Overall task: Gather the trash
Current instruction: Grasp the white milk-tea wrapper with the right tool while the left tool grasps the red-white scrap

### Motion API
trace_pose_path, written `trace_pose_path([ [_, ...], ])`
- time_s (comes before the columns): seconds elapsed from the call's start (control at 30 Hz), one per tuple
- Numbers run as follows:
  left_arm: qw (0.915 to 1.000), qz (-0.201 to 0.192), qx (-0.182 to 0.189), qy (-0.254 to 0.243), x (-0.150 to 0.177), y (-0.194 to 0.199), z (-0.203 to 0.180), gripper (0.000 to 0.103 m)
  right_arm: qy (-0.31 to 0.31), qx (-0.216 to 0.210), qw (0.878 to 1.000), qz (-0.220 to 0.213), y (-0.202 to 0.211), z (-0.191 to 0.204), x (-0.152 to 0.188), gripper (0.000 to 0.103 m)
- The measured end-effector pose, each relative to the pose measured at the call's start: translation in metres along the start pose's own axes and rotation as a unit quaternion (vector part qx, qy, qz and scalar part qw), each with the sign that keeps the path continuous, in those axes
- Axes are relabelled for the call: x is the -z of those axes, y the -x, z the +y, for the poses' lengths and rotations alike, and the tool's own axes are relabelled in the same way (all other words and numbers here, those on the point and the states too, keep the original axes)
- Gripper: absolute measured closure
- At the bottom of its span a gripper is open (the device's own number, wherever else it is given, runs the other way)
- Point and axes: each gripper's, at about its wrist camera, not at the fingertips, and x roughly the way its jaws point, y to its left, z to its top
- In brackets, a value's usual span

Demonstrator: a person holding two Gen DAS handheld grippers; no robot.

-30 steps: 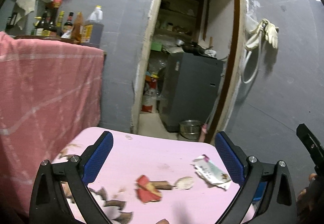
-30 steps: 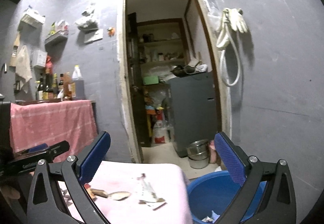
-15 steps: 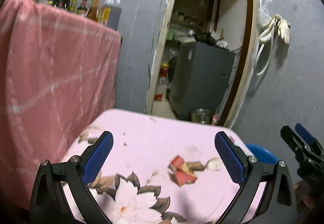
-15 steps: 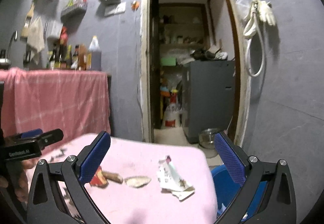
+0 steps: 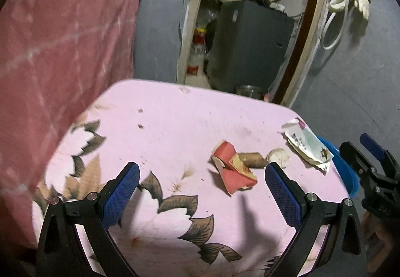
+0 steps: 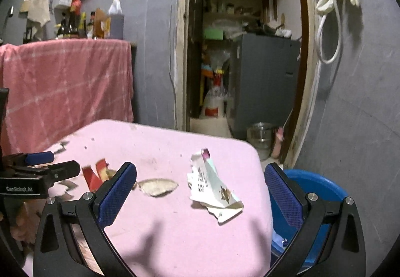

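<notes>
- "GenRobot.AI" stands in pale letters on the black body of the left tool, seen at the left edge of the right wrist view.
- The crumpled white wrapper on the pink floral tabletop carries dark print, too small and creased to read in either view.

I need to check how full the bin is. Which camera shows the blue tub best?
The right wrist view: the blue tub sits beside the pink-covered table, its rim and some scraps inside visible between the open right gripper fingers. The left wrist view shows only a sliver of its rim past the table edge.
</notes>
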Motion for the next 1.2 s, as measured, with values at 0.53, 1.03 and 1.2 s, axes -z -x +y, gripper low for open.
trace_pose_path([
  [0.53, 0.9971, 0.069, 0.033, -0.004, -0.007, -0.036, -0.01, 0.034, -0.011, -0.03, 0.99, 0.137, -0.054, -0.023, 0.008, 0.006],
  [1.03, 0.9952, 0.083, 0.046, 0.021, -0.007, -0.04, -0.003, 0.077, -0.001, -0.047, 0.977, 0.209, -0.078, -0.022, 0.011, 0.03],
  [1.2, 0.9946, 0.085, 0.053, 0.026, -0.006, -0.038, 0.0, 0.089, -0.009, -0.05, 0.976, 0.213, -0.08, -0.024, 0.011, 0.048],
])
